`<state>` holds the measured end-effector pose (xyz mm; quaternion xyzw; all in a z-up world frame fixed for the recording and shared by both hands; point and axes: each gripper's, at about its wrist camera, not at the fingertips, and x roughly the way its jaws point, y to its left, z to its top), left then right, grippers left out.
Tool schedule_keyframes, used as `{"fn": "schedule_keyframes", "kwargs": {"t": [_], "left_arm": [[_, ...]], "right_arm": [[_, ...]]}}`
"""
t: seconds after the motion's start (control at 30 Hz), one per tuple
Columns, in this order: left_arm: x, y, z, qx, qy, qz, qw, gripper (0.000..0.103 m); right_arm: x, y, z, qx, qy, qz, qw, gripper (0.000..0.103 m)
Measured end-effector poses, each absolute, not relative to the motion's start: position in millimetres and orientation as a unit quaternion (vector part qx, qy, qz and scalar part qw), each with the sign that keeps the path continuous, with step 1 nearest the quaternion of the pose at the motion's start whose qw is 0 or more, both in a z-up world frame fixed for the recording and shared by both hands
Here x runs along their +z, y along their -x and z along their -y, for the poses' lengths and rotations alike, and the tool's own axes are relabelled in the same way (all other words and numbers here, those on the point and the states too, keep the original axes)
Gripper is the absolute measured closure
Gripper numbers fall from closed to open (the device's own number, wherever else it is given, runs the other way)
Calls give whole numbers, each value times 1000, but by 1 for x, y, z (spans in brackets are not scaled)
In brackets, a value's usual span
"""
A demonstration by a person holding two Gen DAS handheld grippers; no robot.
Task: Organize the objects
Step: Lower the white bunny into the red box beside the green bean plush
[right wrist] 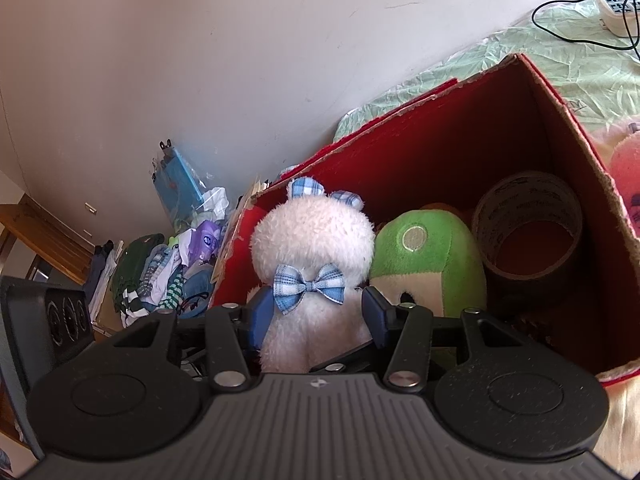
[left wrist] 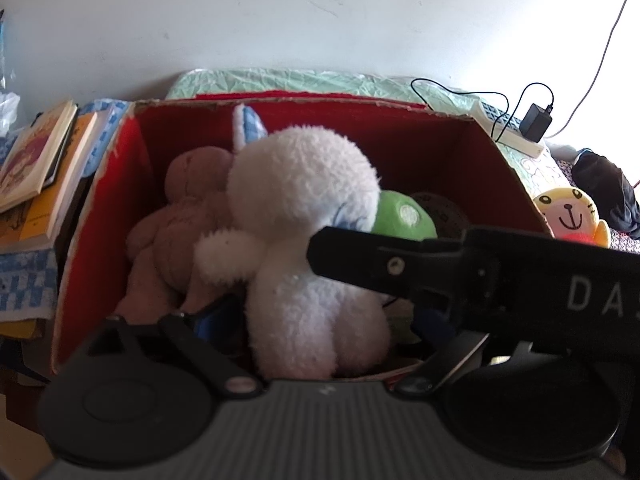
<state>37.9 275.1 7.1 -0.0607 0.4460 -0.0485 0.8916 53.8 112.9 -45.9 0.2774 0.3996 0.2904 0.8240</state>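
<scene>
A red cardboard box [left wrist: 420, 148] [right wrist: 440, 140] holds a white plush toy [left wrist: 304, 184] [right wrist: 312, 236] with a blue checked bow [right wrist: 309, 287]. Beside it lie a brown plush [left wrist: 180, 216], a green plush [left wrist: 404, 216] [right wrist: 432, 256] and a roll of brown tape [left wrist: 444, 212] [right wrist: 528, 224]. My right gripper [right wrist: 318, 312] is shut on the white plush's body below the bow, its blue pads [right wrist: 260, 312] pressing both sides. One of its black fingers [left wrist: 352, 260] crosses the left wrist view. My left gripper [left wrist: 316, 320] stands open, wide around the plush's lower end without touching it.
A stack of books [left wrist: 36, 168] lies left of the box. A yellow cat plush [left wrist: 568, 212], dark cloth [left wrist: 604, 188] and a power strip with adapter [left wrist: 536, 120] lie right of it on the green sheet [left wrist: 320, 80]. Clothes [right wrist: 160, 276] are piled on the floor.
</scene>
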Motion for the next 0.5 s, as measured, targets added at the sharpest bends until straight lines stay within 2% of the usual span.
{"fn": "schedule_keyframes", "kwargs": {"t": [0.4,0.5], "left_arm": [[16,-35,-268,-14,34,-448,893,7],[19,-31,-268,-2,24,-445,895,4]], "right_arm": [[-35,-44,-107,277,-259,-372,847,49],[-30,-40,-108,276,-247,-362,855,49]]}}
